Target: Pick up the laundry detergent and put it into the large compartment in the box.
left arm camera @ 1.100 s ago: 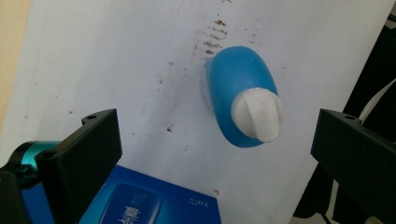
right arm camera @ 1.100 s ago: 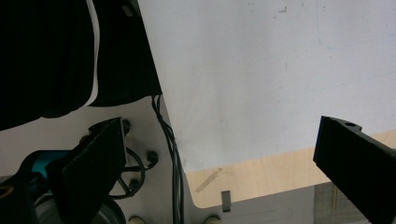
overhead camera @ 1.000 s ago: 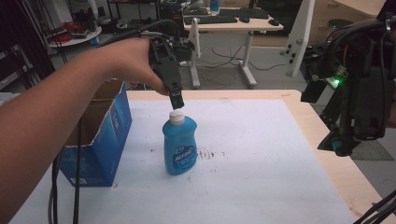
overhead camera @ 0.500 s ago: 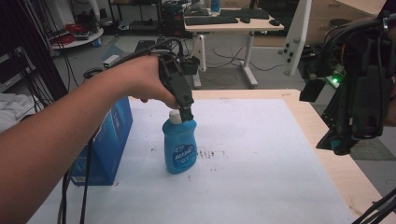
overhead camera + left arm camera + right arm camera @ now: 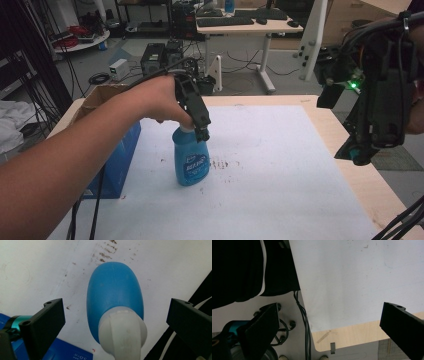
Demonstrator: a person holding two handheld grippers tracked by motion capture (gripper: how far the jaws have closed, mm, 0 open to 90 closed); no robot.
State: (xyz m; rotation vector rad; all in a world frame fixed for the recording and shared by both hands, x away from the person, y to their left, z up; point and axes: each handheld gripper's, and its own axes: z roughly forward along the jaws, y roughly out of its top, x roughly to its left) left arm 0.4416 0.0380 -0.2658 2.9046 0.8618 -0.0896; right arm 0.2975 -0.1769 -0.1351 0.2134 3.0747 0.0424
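Note:
A blue dish-soap bottle (image 5: 191, 159) with a white cap (image 5: 185, 129) stands upright on the white table sheet (image 5: 280, 165). My left gripper (image 5: 202, 134) reaches down at the bottle's top from the left. In the left gripper view I look down on the bottle (image 5: 115, 290) and its cap (image 5: 122, 333); the left gripper (image 5: 118, 315) is open, its jaws wide apart on either side of the cap without touching it. My right gripper (image 5: 356, 150) hangs over the table's right edge. It is open (image 5: 332, 320) with nothing between its jaws.
A blue carton (image 5: 114, 160) with an open top stands just left of the bottle, and its corner (image 5: 72, 353) lies below the left jaw. Brown specks (image 5: 222, 164) mark the sheet. The wooden table edge (image 5: 352, 333) and a cable (image 5: 307, 322) lie under the right gripper.
My left gripper has come down from above the bottle until its jaws flank the cap. The bottle still stands in place. The right gripper has barely moved.

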